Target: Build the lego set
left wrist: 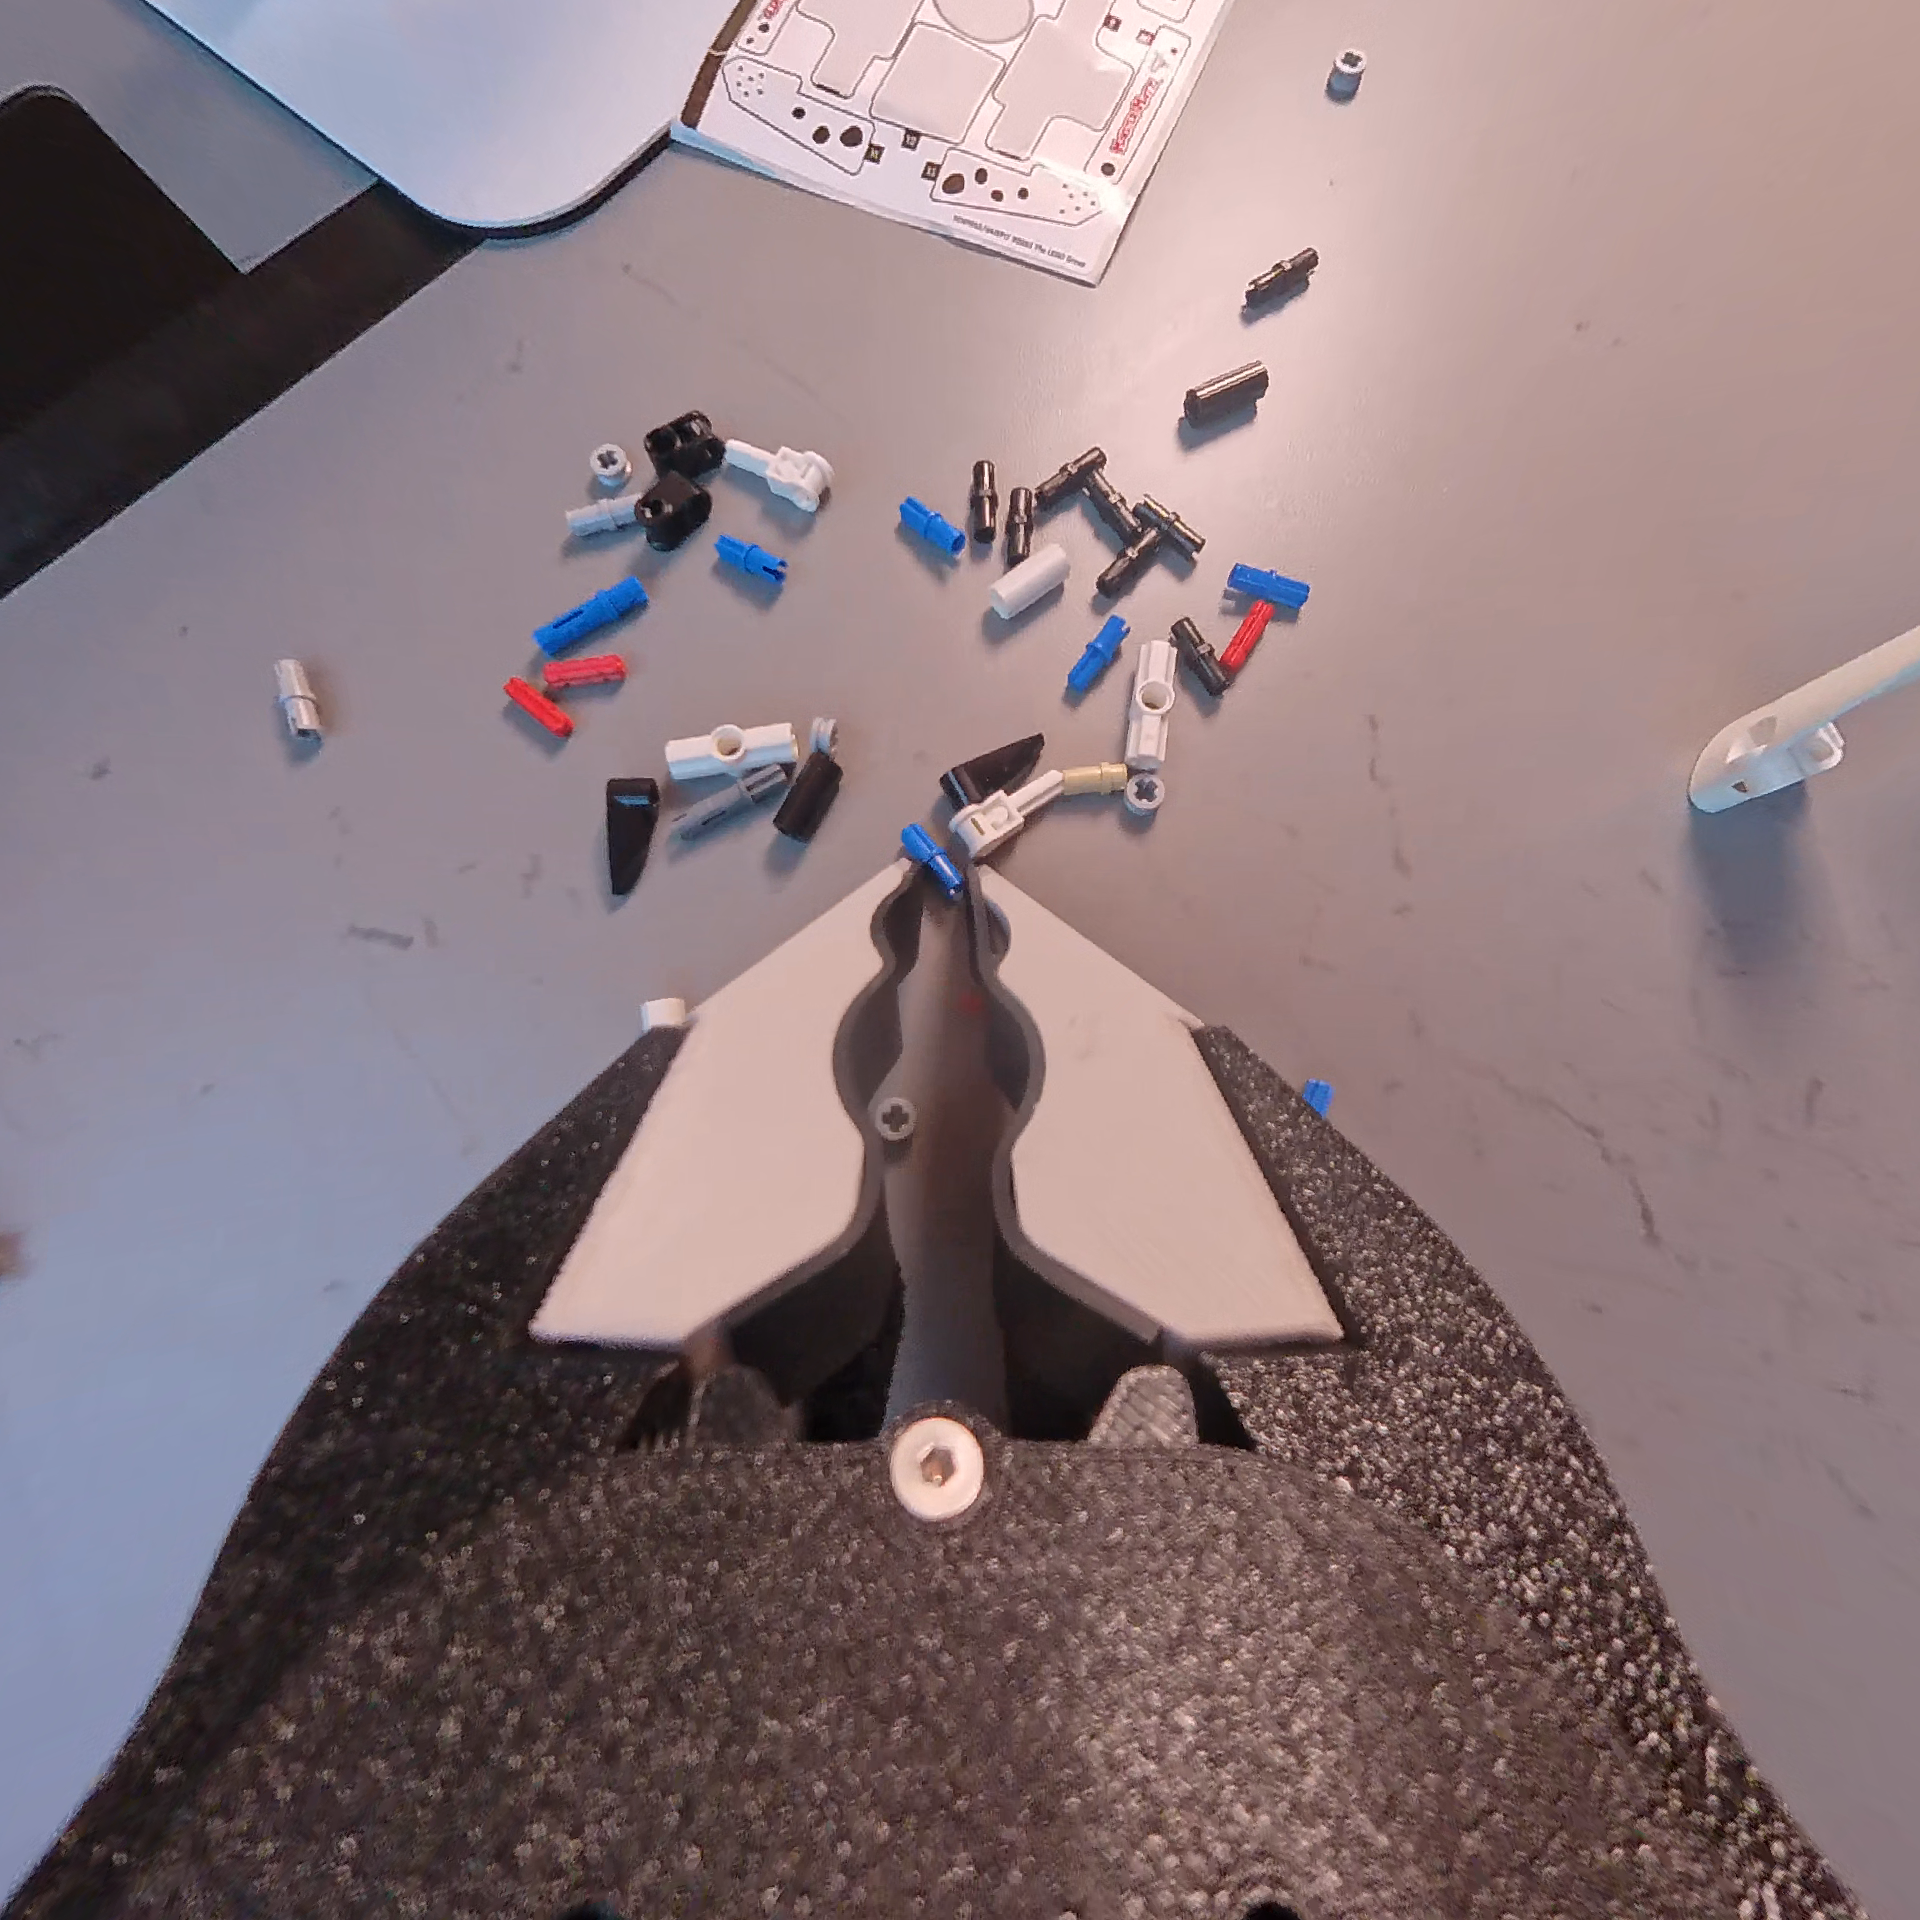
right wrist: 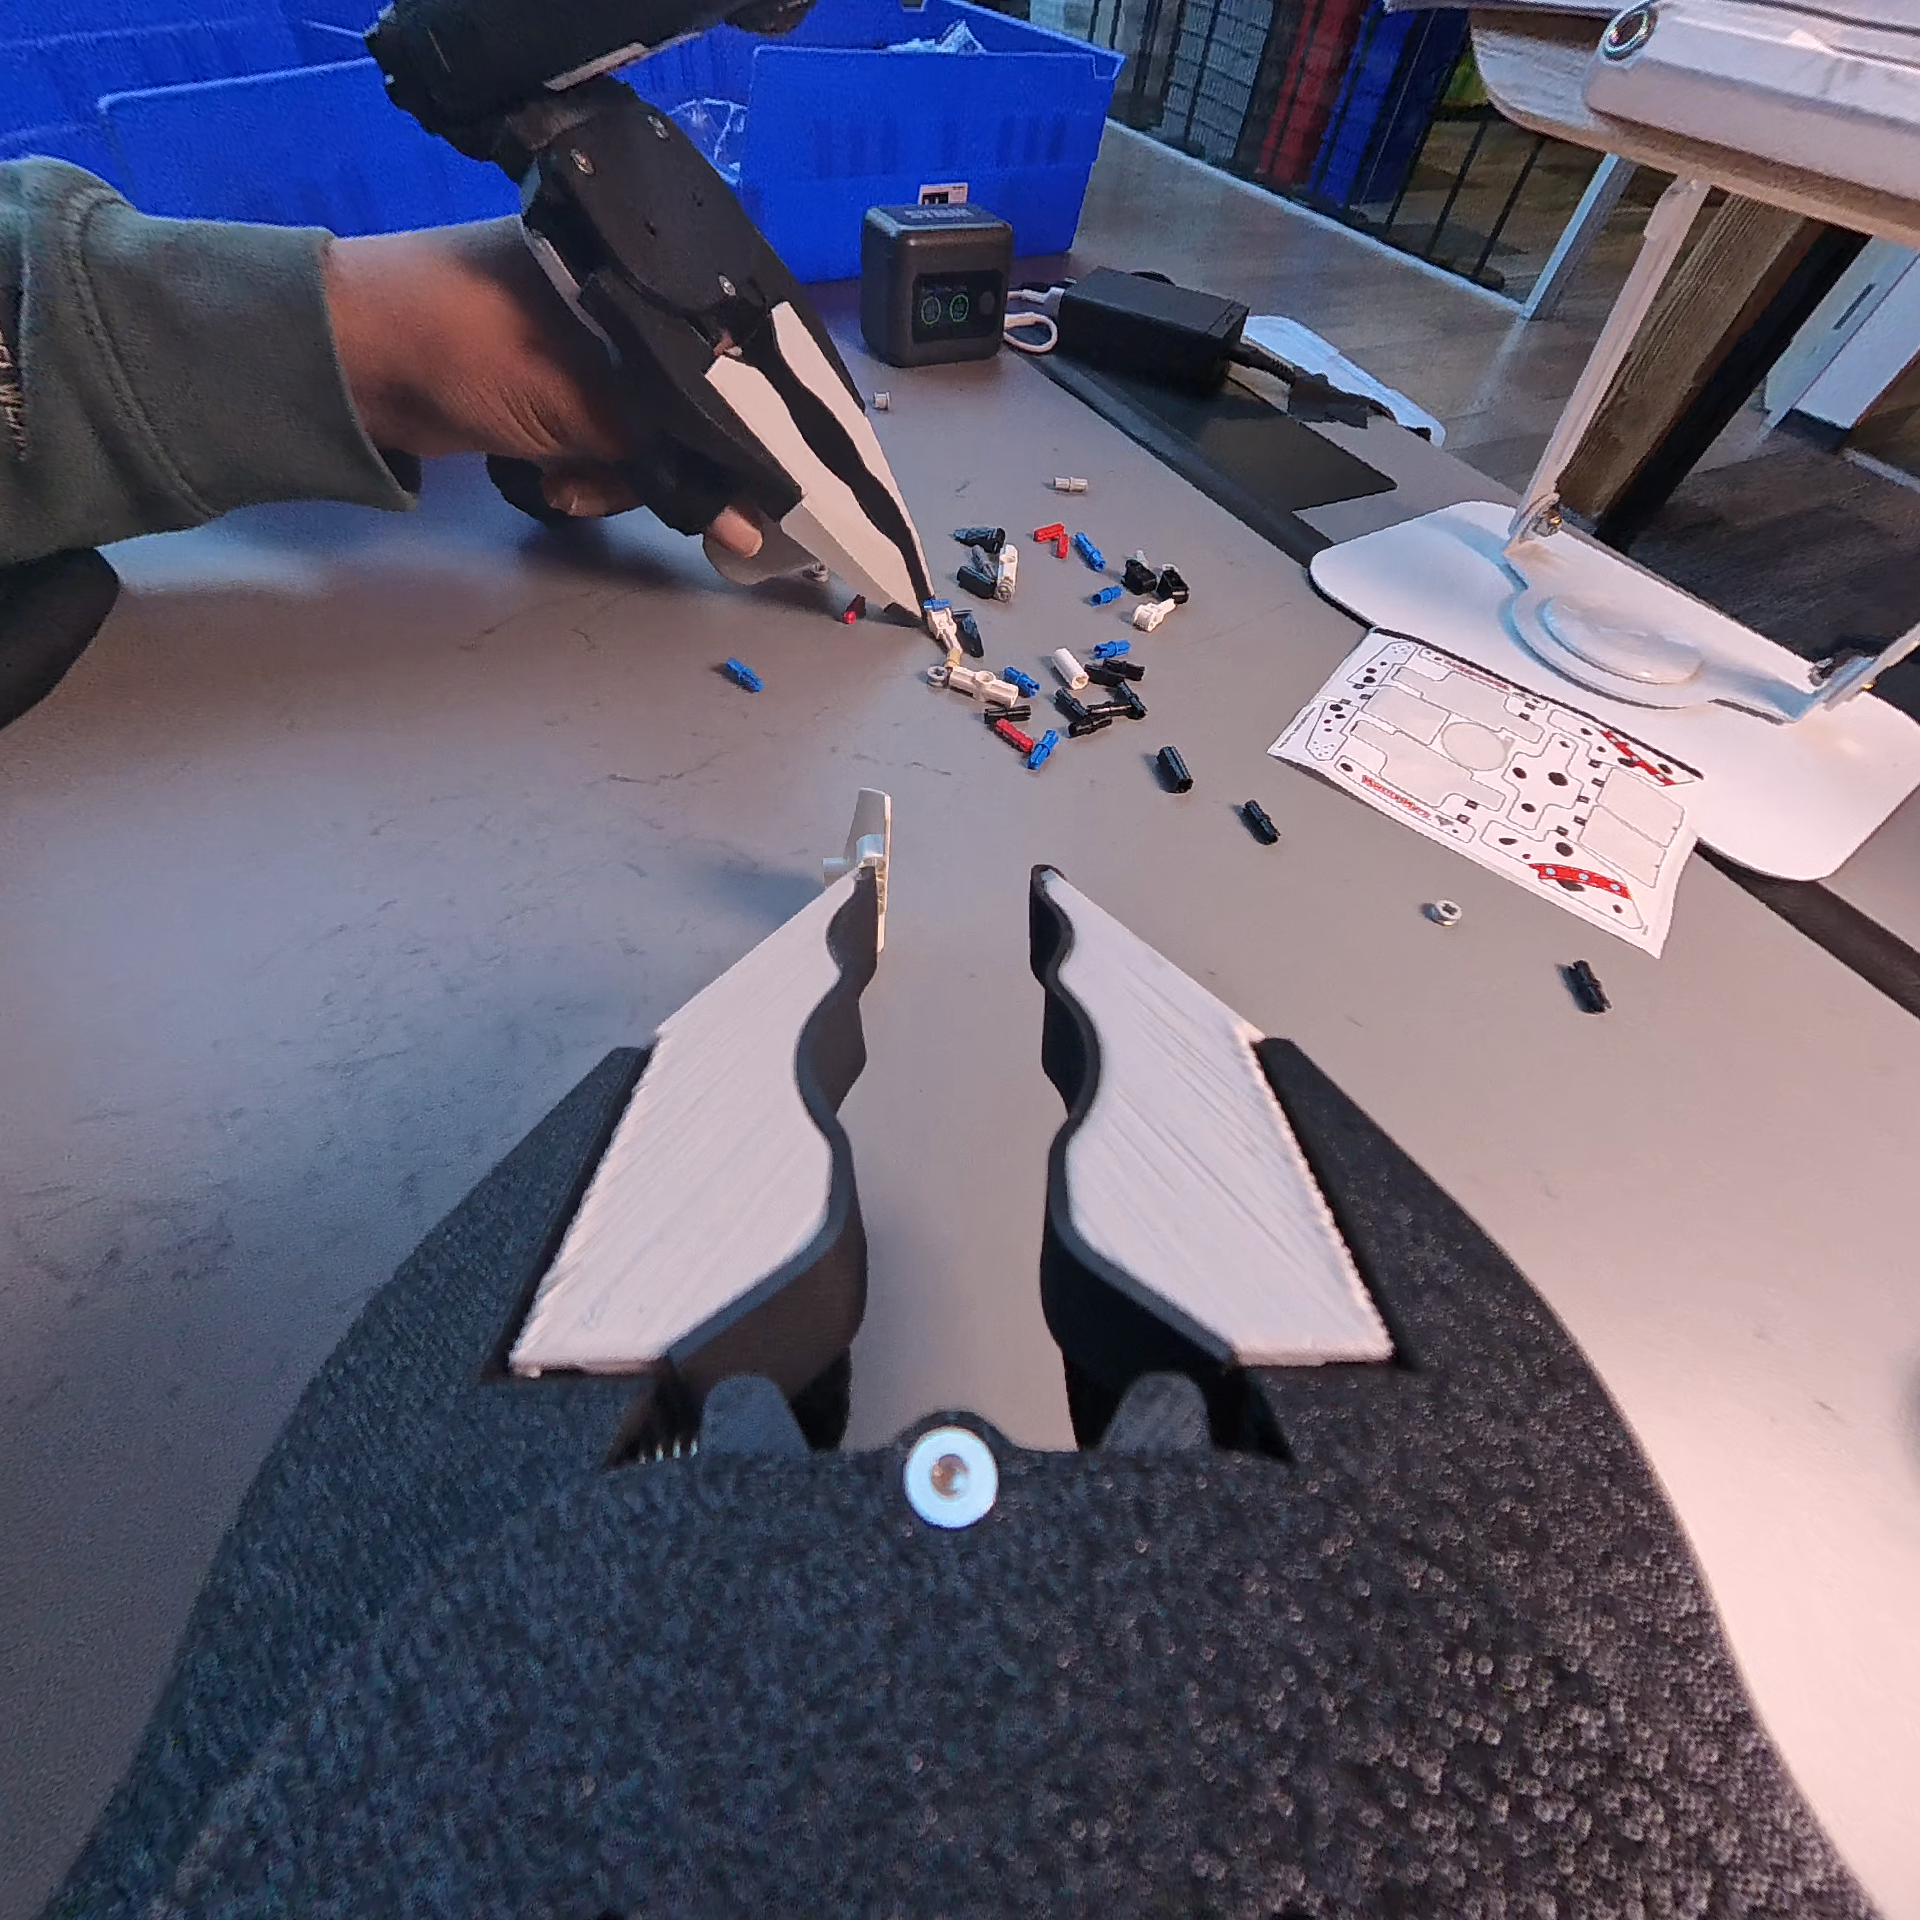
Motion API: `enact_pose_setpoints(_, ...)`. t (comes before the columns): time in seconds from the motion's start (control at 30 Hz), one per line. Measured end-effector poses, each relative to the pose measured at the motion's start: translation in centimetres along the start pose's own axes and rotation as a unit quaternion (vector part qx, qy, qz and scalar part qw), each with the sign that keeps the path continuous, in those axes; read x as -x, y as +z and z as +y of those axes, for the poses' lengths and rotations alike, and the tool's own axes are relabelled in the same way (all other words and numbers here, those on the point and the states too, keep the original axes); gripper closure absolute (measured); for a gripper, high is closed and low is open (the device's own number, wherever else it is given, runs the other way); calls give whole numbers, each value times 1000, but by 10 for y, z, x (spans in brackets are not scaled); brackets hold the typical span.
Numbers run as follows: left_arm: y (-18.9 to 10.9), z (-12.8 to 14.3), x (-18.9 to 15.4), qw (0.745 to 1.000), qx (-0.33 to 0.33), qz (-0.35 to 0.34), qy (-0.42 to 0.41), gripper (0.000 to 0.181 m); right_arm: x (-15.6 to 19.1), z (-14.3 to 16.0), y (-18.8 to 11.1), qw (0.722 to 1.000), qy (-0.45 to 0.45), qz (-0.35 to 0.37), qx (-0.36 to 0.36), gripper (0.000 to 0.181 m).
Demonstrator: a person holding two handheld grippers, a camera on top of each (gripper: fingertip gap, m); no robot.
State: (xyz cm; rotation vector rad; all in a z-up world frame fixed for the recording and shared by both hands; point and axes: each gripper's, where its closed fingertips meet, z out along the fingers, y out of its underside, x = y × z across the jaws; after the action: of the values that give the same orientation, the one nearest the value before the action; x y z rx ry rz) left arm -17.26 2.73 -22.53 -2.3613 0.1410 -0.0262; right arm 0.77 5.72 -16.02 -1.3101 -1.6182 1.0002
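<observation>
Lego bits (left wrist: 1081, 582) lie loose all over the surface (left wrist: 312, 1039), nearly nothing built. Left claw (left wrist: 940, 878) pinched on a blue pin (left wrist: 933, 854) by the pile. Right claw (right wrist: 956, 894) wide, white piece (right wrist: 871, 847) at one finger. Sticker sheet (right wrist: 1496, 774) untouched. Almost all building left, probably.

A grey table (right wrist: 416, 935) carries blue storage bins (right wrist: 925, 125) along its far edge. Just in front of them sit a small black device with a lit screen (right wrist: 935, 286) and a black power adapter (right wrist: 1148, 322). A white stand base (right wrist: 1455, 582) occupies the right edge.
</observation>
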Motion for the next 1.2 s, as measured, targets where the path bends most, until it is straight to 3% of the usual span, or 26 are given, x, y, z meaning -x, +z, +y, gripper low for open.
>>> enact_pose_setpoints(0.17,-23,-7,-11,999,-34,16,5,174,1,-1,0,1000,-11,3,1,153)
enact_pose_setpoints(0.33,-50,-5,-75,993,-56,102,17,177,4,3,1,1000,-17,-1,10,152)
enact_pose_setpoints(0.57,-32,13,-138,989,-13,139,53,177,11,10,5,999,-40,-6,31,151)
enact_pose_setpoints(1.07,-21,17,-156,993,-5,99,70,176,14,17,8,996,-69,7,50,152)
enact_pose_setpoints(1.2,-26,17,-160,989,-8,136,59,159,12,16,8,996,-70,17,49,152)
